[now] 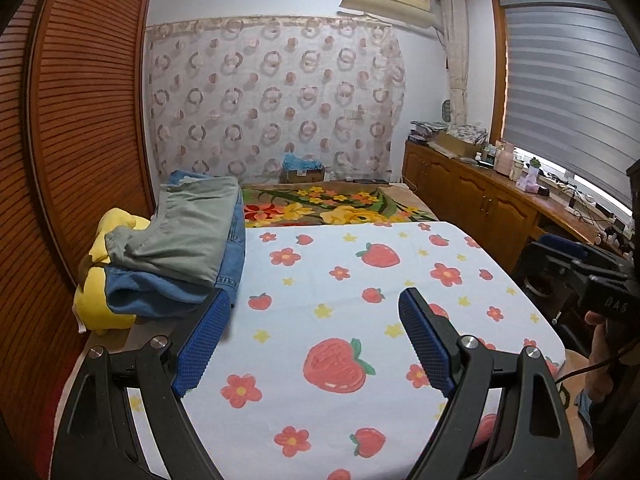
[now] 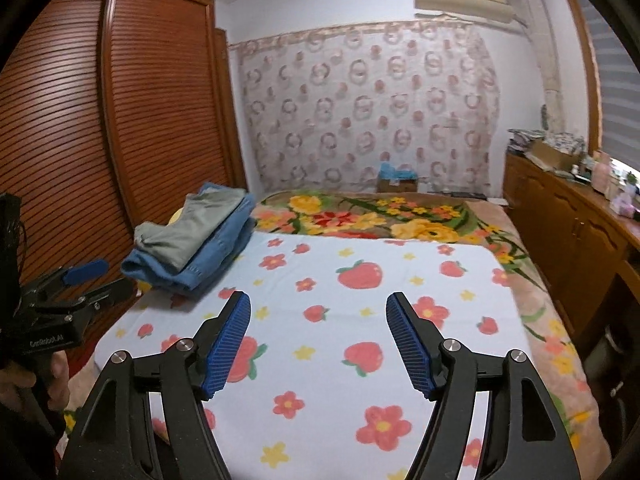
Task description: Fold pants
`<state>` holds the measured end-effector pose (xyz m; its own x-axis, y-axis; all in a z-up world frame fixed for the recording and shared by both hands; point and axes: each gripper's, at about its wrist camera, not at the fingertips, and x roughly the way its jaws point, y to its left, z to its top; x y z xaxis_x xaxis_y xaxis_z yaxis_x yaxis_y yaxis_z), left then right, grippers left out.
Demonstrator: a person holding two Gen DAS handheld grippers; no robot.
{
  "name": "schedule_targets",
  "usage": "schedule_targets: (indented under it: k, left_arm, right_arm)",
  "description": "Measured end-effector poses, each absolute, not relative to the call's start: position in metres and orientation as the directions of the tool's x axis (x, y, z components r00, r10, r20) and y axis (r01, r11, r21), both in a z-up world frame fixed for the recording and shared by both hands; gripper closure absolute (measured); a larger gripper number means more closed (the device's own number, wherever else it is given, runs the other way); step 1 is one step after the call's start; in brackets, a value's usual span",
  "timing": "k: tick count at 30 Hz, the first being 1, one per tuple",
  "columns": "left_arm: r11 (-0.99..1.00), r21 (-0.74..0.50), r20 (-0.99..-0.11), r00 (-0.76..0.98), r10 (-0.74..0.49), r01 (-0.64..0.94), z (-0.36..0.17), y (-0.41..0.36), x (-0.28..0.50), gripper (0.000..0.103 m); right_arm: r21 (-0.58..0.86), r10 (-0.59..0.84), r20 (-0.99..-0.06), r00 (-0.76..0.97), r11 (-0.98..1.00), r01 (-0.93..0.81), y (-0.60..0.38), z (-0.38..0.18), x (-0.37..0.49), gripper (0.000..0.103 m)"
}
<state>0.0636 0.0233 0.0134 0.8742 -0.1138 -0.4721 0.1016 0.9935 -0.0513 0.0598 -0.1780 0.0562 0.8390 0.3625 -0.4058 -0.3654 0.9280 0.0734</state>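
Grey-green pants (image 1: 188, 232) lie folded atop jeans (image 1: 176, 292), left of the strawberry sheet (image 1: 340, 400). I hold my left gripper (image 1: 314, 344) and right gripper (image 2: 318, 340) over that sheet, both gaping and empty.

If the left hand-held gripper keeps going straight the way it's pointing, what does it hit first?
Most likely the strawberry-print sheet on the bed. The left hand-held gripper is open, empty and angled slightly down, with only bare sheet between its fingers. The stack of folded pants sits off to its left, probably out of line, though depth is uncertain.
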Motion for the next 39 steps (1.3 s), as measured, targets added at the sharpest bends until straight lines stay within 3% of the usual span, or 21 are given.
schedule_targets:
  k: [18, 39]
  left_arm:
    - [0.994, -0.052, -0.417, 0.903, -0.107, 0.093, 0.060, 0.029, 0.052, 0.016]
    - [0.995, -0.047, -0.409, 0.907, -0.099, 0.088, 0.062, 0.031, 0.048, 0.016]
  right_arm:
    - [0.048, 0.285, -0.338, 0.897, 0.957, -0.286, -0.166, 0.066, 0.013, 0.030]
    - [0.038, 0.275, -0.322, 0.906, 0.960, -0.278, -0.171, 0.062, 0.012, 0.030]
